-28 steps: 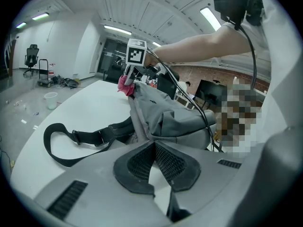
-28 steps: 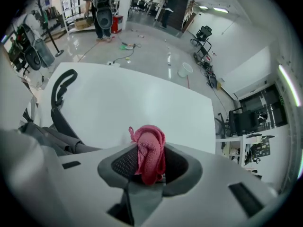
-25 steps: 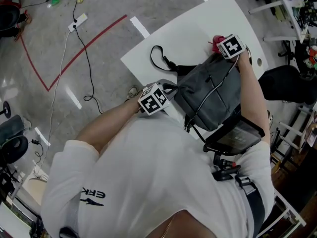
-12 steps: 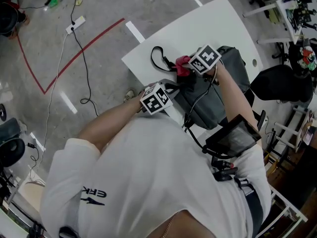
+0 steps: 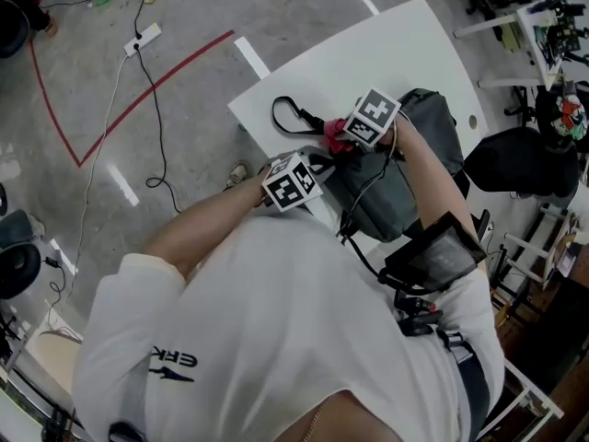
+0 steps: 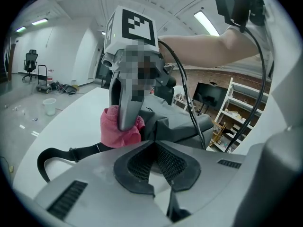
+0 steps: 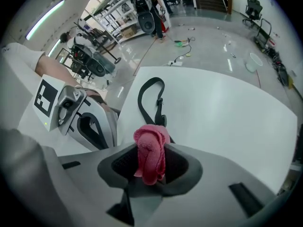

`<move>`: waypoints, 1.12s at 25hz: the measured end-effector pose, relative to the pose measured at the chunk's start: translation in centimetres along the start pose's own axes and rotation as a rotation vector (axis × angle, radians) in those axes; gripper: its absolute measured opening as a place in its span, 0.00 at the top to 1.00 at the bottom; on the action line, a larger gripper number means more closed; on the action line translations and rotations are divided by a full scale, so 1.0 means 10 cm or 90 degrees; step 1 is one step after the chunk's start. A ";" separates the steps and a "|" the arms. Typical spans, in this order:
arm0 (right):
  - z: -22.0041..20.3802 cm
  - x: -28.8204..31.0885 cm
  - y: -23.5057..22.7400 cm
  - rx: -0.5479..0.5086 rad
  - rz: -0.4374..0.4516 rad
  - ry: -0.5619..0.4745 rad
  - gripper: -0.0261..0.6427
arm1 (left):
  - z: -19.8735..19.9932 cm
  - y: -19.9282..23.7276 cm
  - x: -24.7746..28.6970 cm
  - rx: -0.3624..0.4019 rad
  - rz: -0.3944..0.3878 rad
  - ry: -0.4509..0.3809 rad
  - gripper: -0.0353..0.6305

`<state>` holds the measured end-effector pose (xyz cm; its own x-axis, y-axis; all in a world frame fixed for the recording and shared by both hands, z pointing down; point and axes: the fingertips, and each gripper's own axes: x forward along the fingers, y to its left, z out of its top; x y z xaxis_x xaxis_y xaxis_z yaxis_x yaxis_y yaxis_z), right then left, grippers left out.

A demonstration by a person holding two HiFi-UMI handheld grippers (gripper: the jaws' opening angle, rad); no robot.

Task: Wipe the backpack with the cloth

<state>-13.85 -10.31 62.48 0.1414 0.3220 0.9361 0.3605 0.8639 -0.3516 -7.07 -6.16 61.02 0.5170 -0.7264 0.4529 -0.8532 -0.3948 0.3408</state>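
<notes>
Right gripper (image 7: 150,163) jaws clamped on pink cloth (image 5: 333,133) at left end of grey backpack (image 5: 405,187) on tabletop (image 5: 368,53), bag's length running right from there; left gripper (image 6: 152,143) jaws pinched on its near-left edge.

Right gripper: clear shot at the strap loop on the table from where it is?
Probably yes. The right gripper, shut on the cloth, sits at the end of the backpack. The strap lies just ahead of it on the table, with nothing in between.
</notes>
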 end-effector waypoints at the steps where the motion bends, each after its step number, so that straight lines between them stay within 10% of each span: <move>1: -0.01 0.04 0.01 -0.002 0.007 0.009 0.77 | -0.01 0.00 0.00 -0.001 0.000 0.002 0.94; 28: -0.52 -0.09 -0.97 0.049 -0.105 0.079 0.77 | 0.00 -0.02 0.03 -0.004 0.005 0.018 0.94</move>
<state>-12.64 -20.98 65.02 0.2013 0.1277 0.9712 0.3170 0.9296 -0.1879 -6.70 -6.28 61.07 0.5125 -0.7132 0.4783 -0.8566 -0.3862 0.3421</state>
